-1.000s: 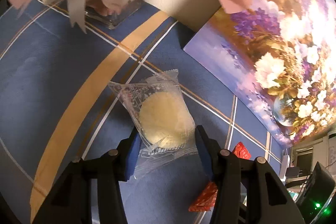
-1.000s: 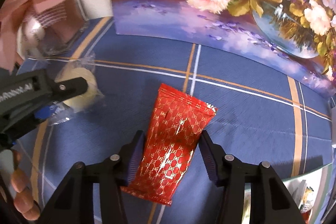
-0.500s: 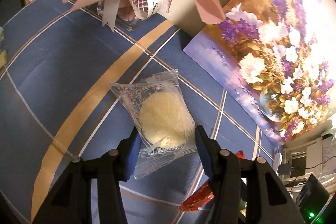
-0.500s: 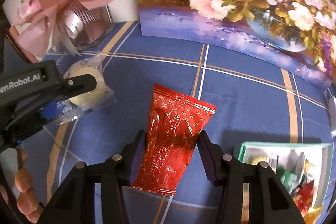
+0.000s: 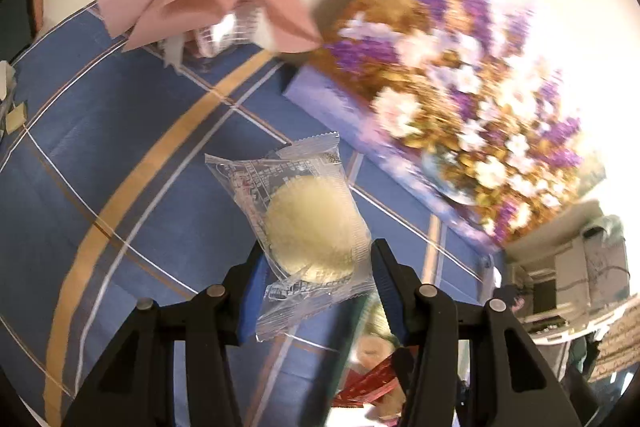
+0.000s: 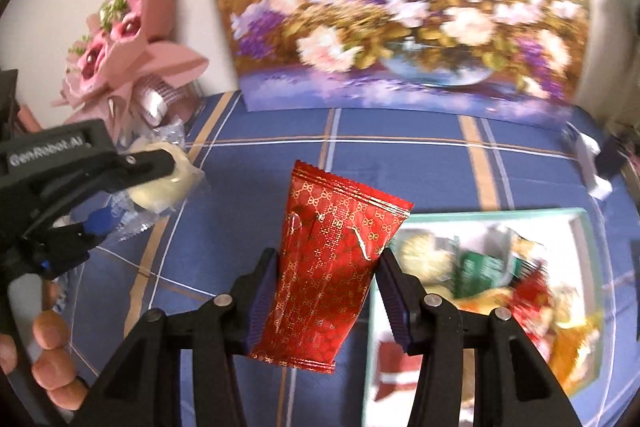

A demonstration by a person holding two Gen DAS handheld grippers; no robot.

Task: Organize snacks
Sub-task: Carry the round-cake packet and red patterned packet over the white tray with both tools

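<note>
My left gripper [image 5: 316,267] is shut on a clear wrapper with a round pale yellow cake [image 5: 312,223], held up above the blue plaid tablecloth [image 5: 120,147]. In the right wrist view that same left gripper [image 6: 168,163] shows at the left edge with the pale cake [image 6: 160,183], a person's hand [image 6: 48,359] behind it. My right gripper [image 6: 326,279] is shut on a red snack packet with a gold pattern [image 6: 332,259], lifted over the cloth. A pale green box [image 6: 576,223] with several snack packs lies at the lower right below the red packet.
A flower painting [image 6: 400,7] leans on the wall at the back of the table. A pink wrapped bouquet [image 6: 128,55] stands at the back left. A small white and dark object [image 6: 592,163] lies near the table's right edge. Shelves [image 5: 576,275] show beyond the table.
Both grippers rose with their snacks and drew back from the wall. The green box of snacks came into the right wrist view. The bouquet's top and the whole painting now show.
</note>
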